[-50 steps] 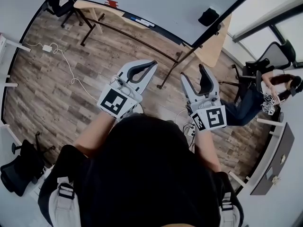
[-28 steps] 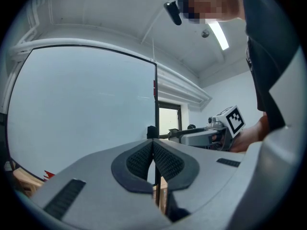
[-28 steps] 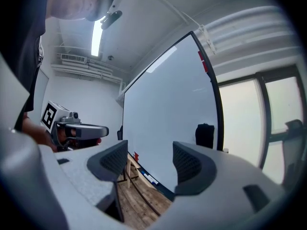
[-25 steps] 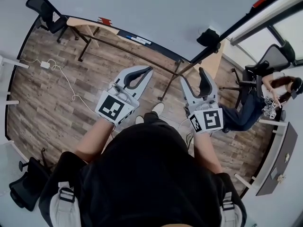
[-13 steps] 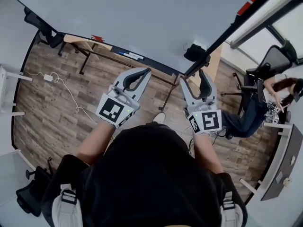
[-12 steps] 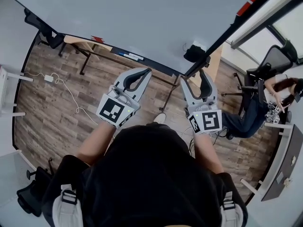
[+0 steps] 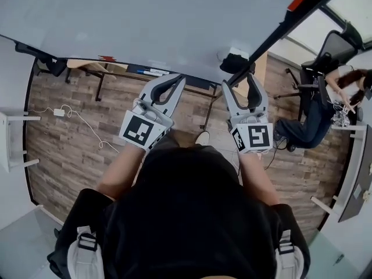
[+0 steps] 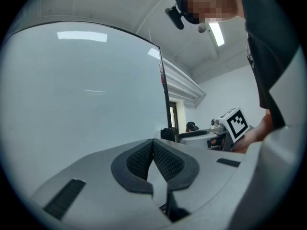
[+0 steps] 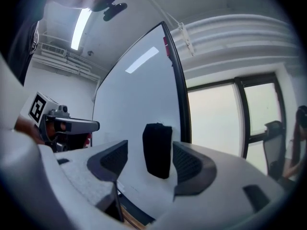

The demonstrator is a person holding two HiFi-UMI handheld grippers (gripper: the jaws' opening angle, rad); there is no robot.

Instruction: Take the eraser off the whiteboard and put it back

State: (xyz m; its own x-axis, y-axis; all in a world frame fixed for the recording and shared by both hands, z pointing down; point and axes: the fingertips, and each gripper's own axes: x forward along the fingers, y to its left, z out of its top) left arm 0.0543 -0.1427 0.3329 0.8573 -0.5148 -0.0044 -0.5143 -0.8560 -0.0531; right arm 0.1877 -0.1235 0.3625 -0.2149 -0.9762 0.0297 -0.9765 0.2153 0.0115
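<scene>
**Two grippers closing on the board, eraser not yet taken**

Item, whiteboard [image 7: 133, 22]: we are walking up to it. Two seconds ago it was lying well ahead of both grippers, across a stretch of wooden floor. Now it is filling the upper part of the head view, and its marker ledge [image 7: 145, 71] is sitting just past the left gripper's tips.

Item, eraser [image 7: 233, 64]: a dark block, still clinging to the board beside its dark right-hand frame. It was far ahead of the right gripper; it is now just beyond that gripper's tips. In the right gripper view the eraser [image 9: 158, 150] is standing upright, framed between the two jaws but farther off than they are, so nothing is touching it yet.

Item, right gripper [image 7: 238, 81]: we are keeping it spread wide, as in the earlier moments. Its ribbed pads [image 9: 186, 163] are standing clear on either side of the block.

Item, left gripper [image 7: 181, 79]: we are keeping it pressed together with nothing in it, its pads [image 8: 165, 162] meeting at the tips. It is pointing at bare board, to the left of the eraser.

Reading: we are finishing the approach. We judge the next need to be a short reach forward with the right gripper until the block sits between the pads, then a squeeze. Pulling it off and putting it back are both still to come.
</scene>
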